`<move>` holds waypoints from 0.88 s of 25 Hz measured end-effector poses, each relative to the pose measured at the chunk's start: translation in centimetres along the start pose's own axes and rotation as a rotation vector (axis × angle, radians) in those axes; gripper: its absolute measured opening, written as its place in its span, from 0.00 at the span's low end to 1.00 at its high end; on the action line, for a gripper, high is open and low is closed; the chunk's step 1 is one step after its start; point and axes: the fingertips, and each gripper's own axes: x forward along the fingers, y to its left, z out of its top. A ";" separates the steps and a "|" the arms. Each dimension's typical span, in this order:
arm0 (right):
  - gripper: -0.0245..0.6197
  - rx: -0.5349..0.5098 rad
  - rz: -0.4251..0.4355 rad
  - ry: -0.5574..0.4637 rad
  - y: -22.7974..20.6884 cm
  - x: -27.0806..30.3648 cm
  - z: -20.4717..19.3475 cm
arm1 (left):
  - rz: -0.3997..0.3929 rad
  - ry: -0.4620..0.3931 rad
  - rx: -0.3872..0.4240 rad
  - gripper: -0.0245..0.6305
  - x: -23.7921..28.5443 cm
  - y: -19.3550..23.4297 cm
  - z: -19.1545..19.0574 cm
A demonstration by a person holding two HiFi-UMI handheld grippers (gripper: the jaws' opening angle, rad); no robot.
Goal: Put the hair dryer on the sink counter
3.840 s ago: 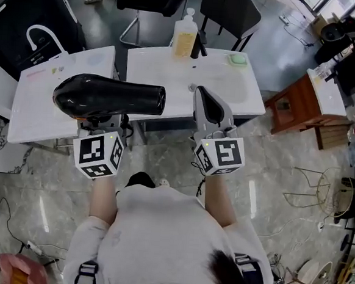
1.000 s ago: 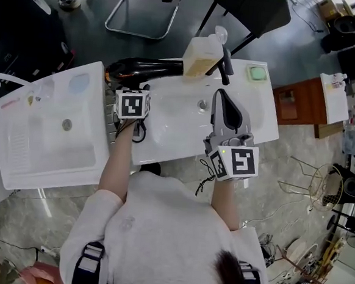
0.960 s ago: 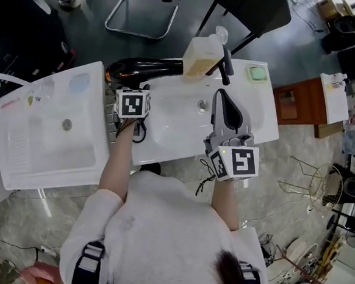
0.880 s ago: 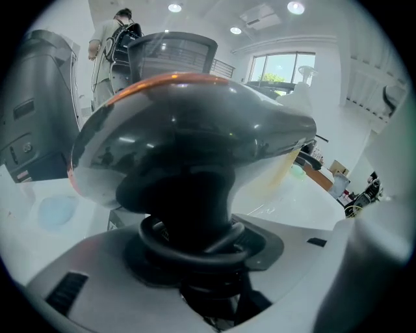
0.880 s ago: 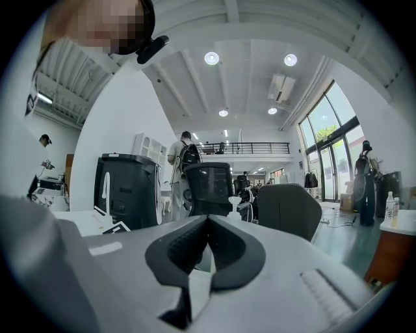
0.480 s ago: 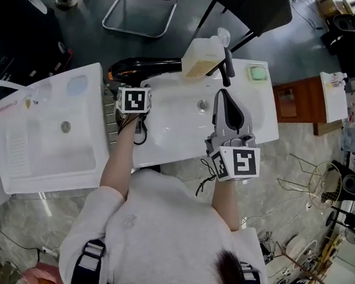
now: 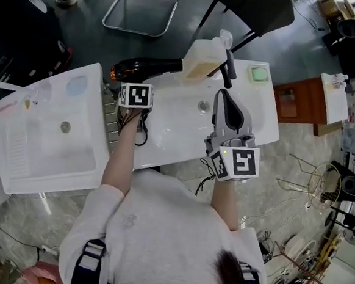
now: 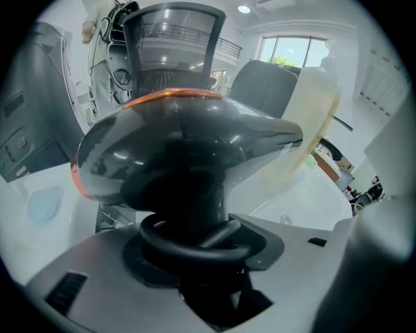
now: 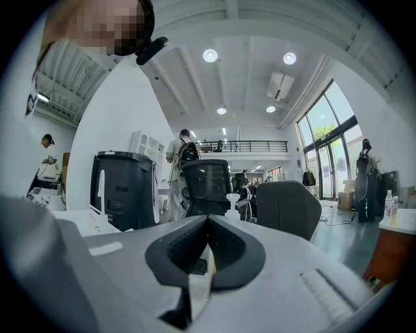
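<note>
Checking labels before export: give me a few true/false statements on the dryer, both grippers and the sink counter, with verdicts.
1. The left gripper grips the hair dryer by its handle. True.
2. The right gripper holds the soap bottle. False: it is shut and empty over the basin, and the bottle stands at the back of the sink counter.
3. The hair dryer's nozzle points toward the soap bottle. True.
4. The green pad lies left of the faucet. False: it lies to the faucet's right.

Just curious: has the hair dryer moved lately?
Yes: the hair dryer crossed the sink from near edge to far rim, beside the soap bottle.
</note>
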 end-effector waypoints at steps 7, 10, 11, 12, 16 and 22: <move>0.05 0.007 -0.004 0.000 -0.2 -0.1 0.0 | 0.042 0.029 0.028 0.40 0.2 -0.1 -0.1; 0.05 0.008 -0.010 -0.002 -0.4 -0.3 0.0 | 0.067 0.049 0.040 0.40 0.4 -0.1 -0.2; 0.05 0.007 -0.012 -0.003 -0.5 -0.3 0.0 | 0.076 0.053 0.046 0.40 0.4 -0.1 -0.3; 0.05 0.007 -0.014 -0.003 -0.5 -0.4 0.0 | 0.084 0.054 0.052 0.40 0.5 -0.1 -0.3; 0.05 0.005 -0.021 -0.002 -0.7 -0.6 0.0 | 0.099 0.054 0.049 0.41 0.6 0.0 -0.4; 0.05 0.008 -0.023 -0.004 -0.8 -0.8 0.0 | 0.101 0.056 0.028 0.42 0.6 0.0 -0.5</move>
